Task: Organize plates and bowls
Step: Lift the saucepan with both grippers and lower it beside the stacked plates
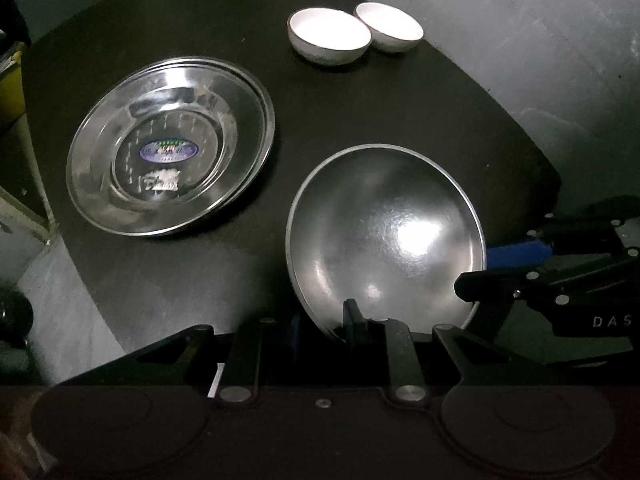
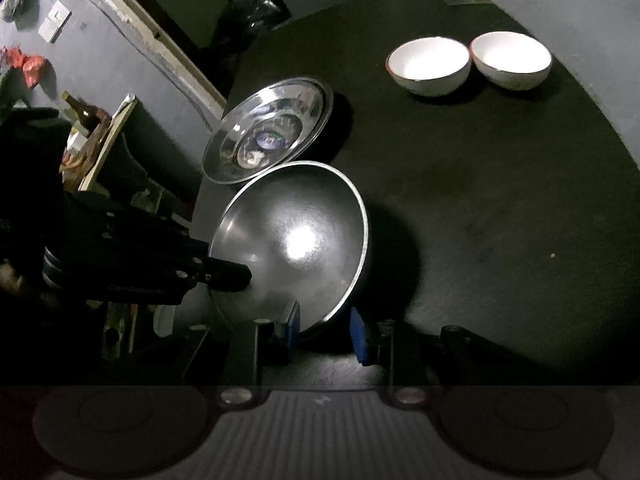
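Both grippers hold one steel bowl [image 1: 386,236] by its rim, each on a different side, and the bowl sits tilted above a black table [image 1: 400,100]. In the left wrist view the left gripper [image 1: 324,326] has its jaws nearly together on the bowl's near rim: one black finger [image 1: 354,316] lies inside the bowl against its wall, and the other is mostly hidden under the rim, so the pinch reads as a grip on the thin metal. In the right wrist view the right gripper [image 2: 325,330] straddles the bowl's near edge, one blue pad [image 2: 294,320] against the inner side and the other blue pad [image 2: 358,334] on the outer side; whether the outer pad actually touches the wall cannot be told in the dark. From the left jaws, the right gripper comes in from the right and meets the rim there. From the right jaws, the left gripper reaches in from the left, its finger lying over the bowl's inner wall. Ahead and left of the left jaws a steel plate [image 1: 172,146] with a blue sticker lies flat on the table, near the bowl but apart from it. Farther ahead stand two white bowls [image 1: 330,36], side by side and touching or nearly so, well apart from the steel bowl.
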{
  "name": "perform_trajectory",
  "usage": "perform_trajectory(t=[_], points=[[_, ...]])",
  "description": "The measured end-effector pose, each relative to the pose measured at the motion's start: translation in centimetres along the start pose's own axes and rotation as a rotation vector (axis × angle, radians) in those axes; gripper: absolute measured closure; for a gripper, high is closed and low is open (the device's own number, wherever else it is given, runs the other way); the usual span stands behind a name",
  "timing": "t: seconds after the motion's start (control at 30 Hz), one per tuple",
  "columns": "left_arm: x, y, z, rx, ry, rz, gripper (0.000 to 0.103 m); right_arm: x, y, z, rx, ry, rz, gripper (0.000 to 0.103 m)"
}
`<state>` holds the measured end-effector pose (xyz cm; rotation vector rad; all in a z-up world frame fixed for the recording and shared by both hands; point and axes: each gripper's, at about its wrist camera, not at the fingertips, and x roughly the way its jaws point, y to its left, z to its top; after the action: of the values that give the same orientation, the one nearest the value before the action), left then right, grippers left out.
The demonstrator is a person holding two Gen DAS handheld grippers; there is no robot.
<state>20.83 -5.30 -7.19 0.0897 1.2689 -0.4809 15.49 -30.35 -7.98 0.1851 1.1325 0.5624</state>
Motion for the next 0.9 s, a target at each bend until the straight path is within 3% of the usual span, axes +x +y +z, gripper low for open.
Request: perform_trajectory(t=[0.3, 0.4, 0.47, 0.57, 0.63, 0.73, 0.8, 0.9], points=[[0.4, 0.4, 0.2, -0.051, 0.016, 0.015, 0.079, 0.6, -0.1, 0.3, -0.004, 0.0, 0.011, 0.069], [-0.1, 0.1, 0.1, -0.04, 0.011, 0.035, 0.077, 0.6, -0.1, 0.2, -0.005, -0.013, 0.008, 0.059], [-0.5, -0.1, 0.2, -0.025, 0.002, 0.06, 0.071, 0.4, -0.1, 0.2, -0.002, -0.026, 0.001, 0.058], [-1.2, -0.6, 0.4, 0.009, -0.013, 0.099, 0.06, -0.1, -0.5, 0.2, 0.011, -0.049, -0.005, 0.046], [-1.8, -0.9, 0.5, 0.031, -0.025, 0.128, 0.046, -0.6, -0.8, 0.3, 0.018, -0.065, -0.008, 0.041], [-2.8, -1.1, 1.2, 0.049, -0.054, 0.163, 0.027, -1.1, -1.2, 0.4, 0.032, -0.091, -0.015, 0.023], [-3.3, -1.0, 1.9, 0.038, -0.088, 0.189, 0.013, -1.3, -1.5, 0.6, 0.046, -0.108, -0.036, 0.0], [-4.3, -0.5, 3.1, -0.03, -0.195, 0.198, 0.001, -1.7, -1.8, 1.0, 0.058, -0.146, -0.108, 0.0]])
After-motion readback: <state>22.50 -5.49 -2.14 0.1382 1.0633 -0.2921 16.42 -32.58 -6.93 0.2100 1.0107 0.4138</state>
